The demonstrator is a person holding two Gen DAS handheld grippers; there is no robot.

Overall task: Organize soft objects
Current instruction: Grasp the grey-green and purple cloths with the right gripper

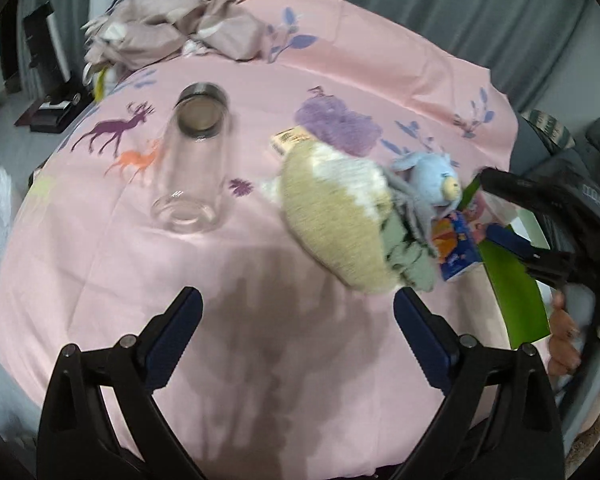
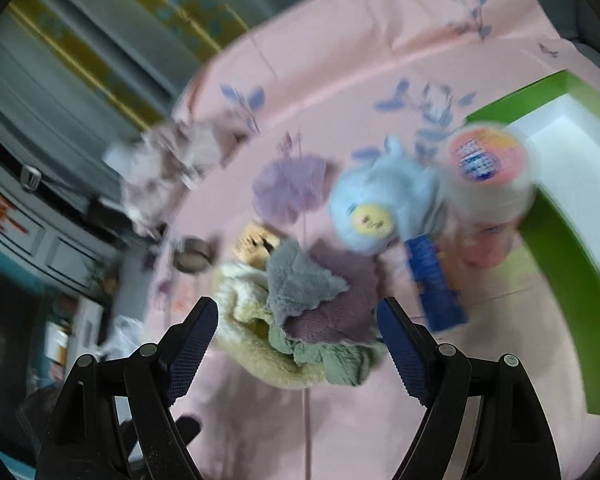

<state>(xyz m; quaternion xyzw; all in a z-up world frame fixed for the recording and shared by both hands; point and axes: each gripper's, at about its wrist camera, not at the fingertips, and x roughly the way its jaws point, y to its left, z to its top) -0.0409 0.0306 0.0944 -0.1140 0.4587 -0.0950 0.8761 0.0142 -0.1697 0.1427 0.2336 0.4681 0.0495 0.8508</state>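
A pile of soft things lies on the pink tablecloth (image 1: 260,280): a cream knitted item (image 1: 340,216), a sage green cloth (image 1: 412,256), a grey fuzzy cloth (image 2: 300,280), a mauve cloth (image 2: 336,308) and a light blue plush toy (image 1: 432,176). The same pile shows blurred in the right wrist view, with the cream item (image 2: 252,340) and the plush (image 2: 376,208). My left gripper (image 1: 298,312) is open and empty, just left of the pile. My right gripper (image 2: 298,324) is open, its jaws on either side of the near end of the pile.
A clear glass jar (image 1: 192,168) lies on its side at the left. A green box (image 2: 560,248) stands at the right. A blue carton (image 2: 436,284) and a round tub (image 2: 488,168) lie beside the plush. Crumpled pink fabric (image 1: 172,20) sits at the far edge.
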